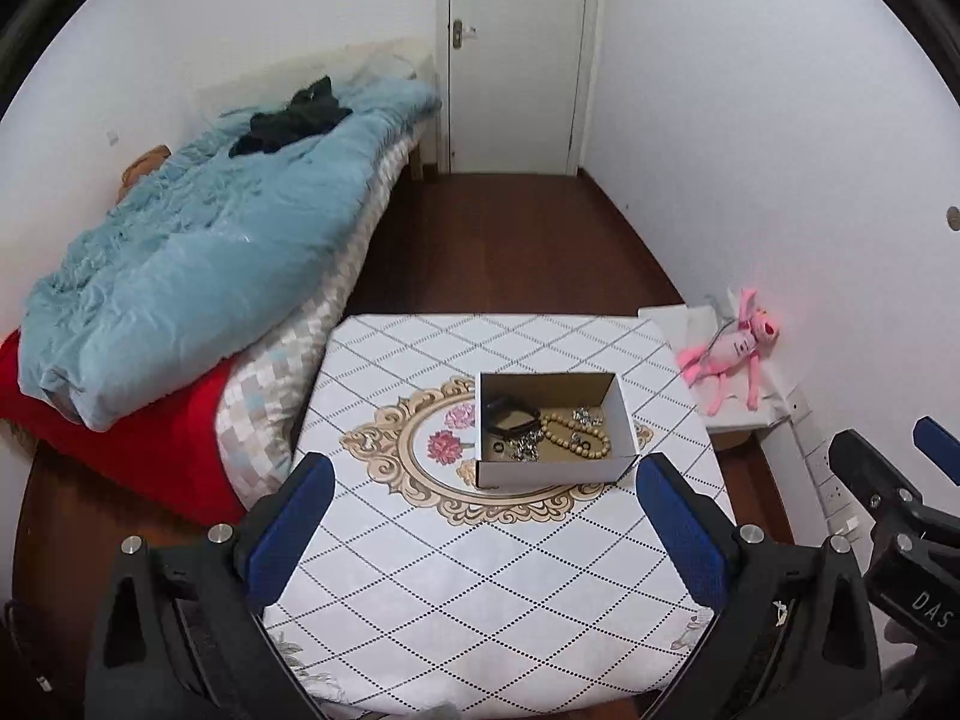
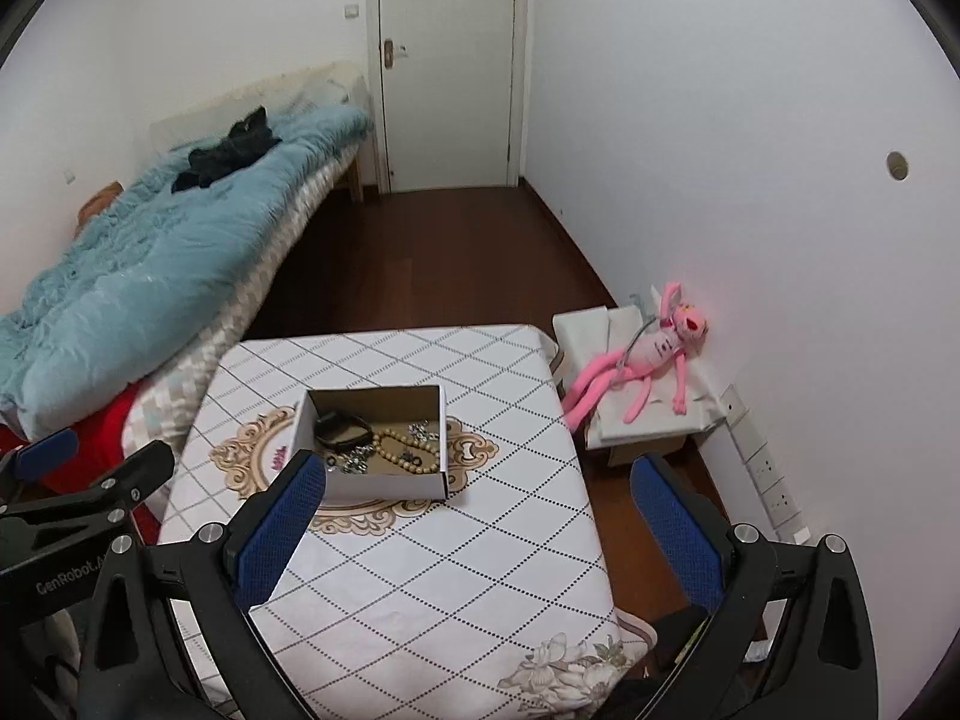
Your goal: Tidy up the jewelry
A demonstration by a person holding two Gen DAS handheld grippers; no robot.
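Both your grippers, left gripper [image 1: 483, 516] and right gripper [image 2: 477, 513], wide, empty. Bead bracelet [image 1: 573, 435] in box [image 1: 552, 471] on desk [image 1: 480, 600]: light, slippery; pinch strand.

Both cams sit high, back from the table [image 1: 480, 570], facing the door [image 1: 516, 54]. Left cam centres the table; right cam is offset right. Both share bed [image 2: 150, 252], box [image 2: 384, 480].
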